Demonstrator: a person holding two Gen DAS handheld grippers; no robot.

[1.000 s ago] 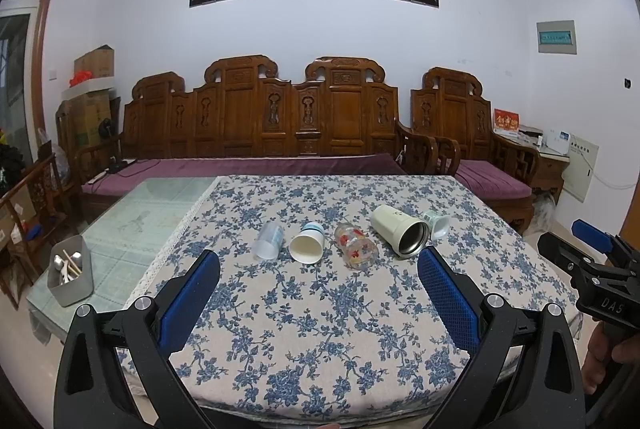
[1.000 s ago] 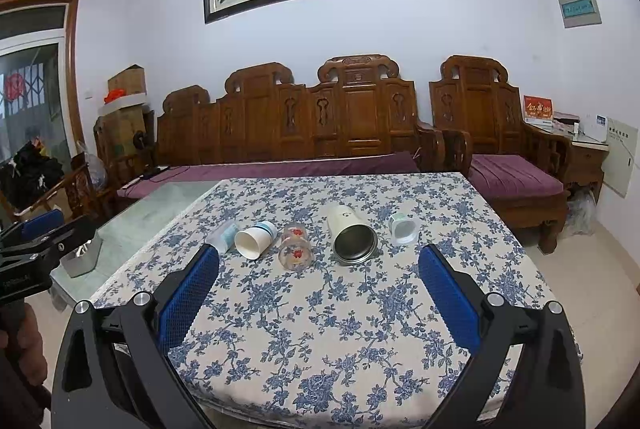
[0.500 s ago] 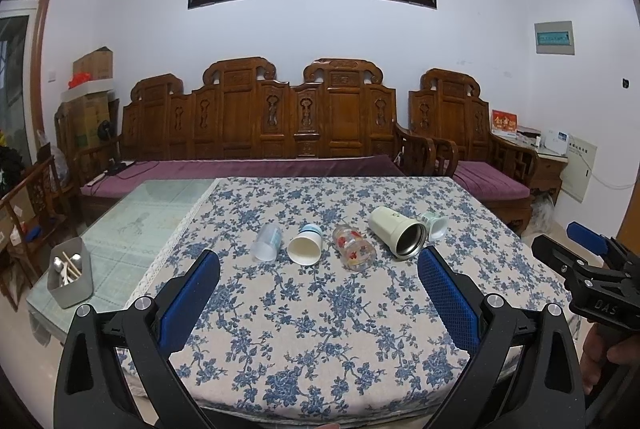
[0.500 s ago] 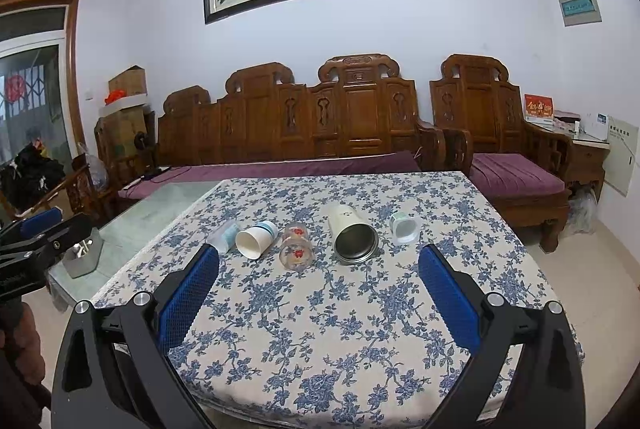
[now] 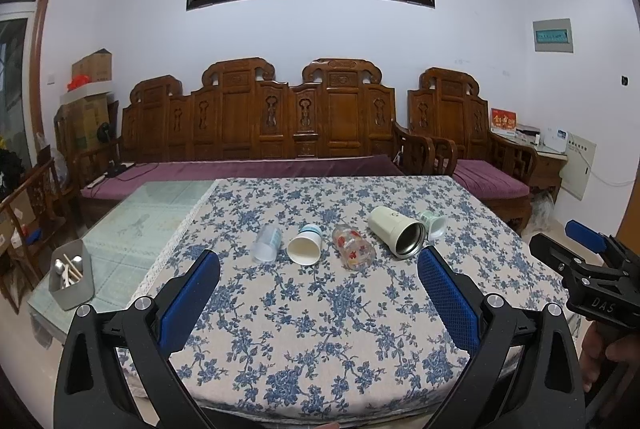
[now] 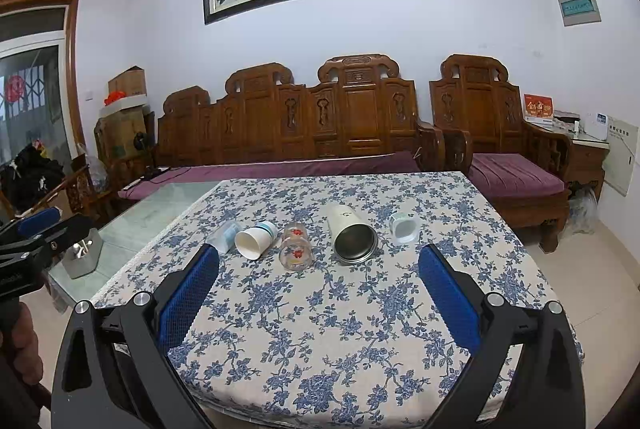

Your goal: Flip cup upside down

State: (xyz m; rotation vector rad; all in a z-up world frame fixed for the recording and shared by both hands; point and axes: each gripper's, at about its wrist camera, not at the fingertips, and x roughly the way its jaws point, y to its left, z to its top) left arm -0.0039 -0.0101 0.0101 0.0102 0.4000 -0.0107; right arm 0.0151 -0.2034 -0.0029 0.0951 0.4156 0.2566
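Several cups lie on their sides in a row on the blue-flowered tablecloth (image 5: 320, 329): a clear plastic cup (image 5: 267, 244), a white paper cup (image 5: 305, 244), a glass with red flowers (image 5: 353, 247), a cream steel tumbler (image 5: 396, 233) and a small green-white cup (image 5: 433, 223). The same row shows in the right wrist view: plastic cup (image 6: 226, 236), paper cup (image 6: 255, 239), glass (image 6: 296, 247), tumbler (image 6: 350, 233), small cup (image 6: 404, 227). My left gripper (image 5: 318, 261) and right gripper (image 6: 318, 261) are both open and empty, held short of the cups, above the table's near part.
A grey utensil holder (image 5: 72, 279) stands on the bare glass tabletop (image 5: 132, 229) to the left. A carved wooden sofa (image 5: 280, 133) with purple cushions runs behind the table. The right gripper shows at the left view's right edge (image 5: 592, 269).
Both views have crept slightly; the cups look a little nearer in the left wrist view. Both grippers stay open and no cup has moved.
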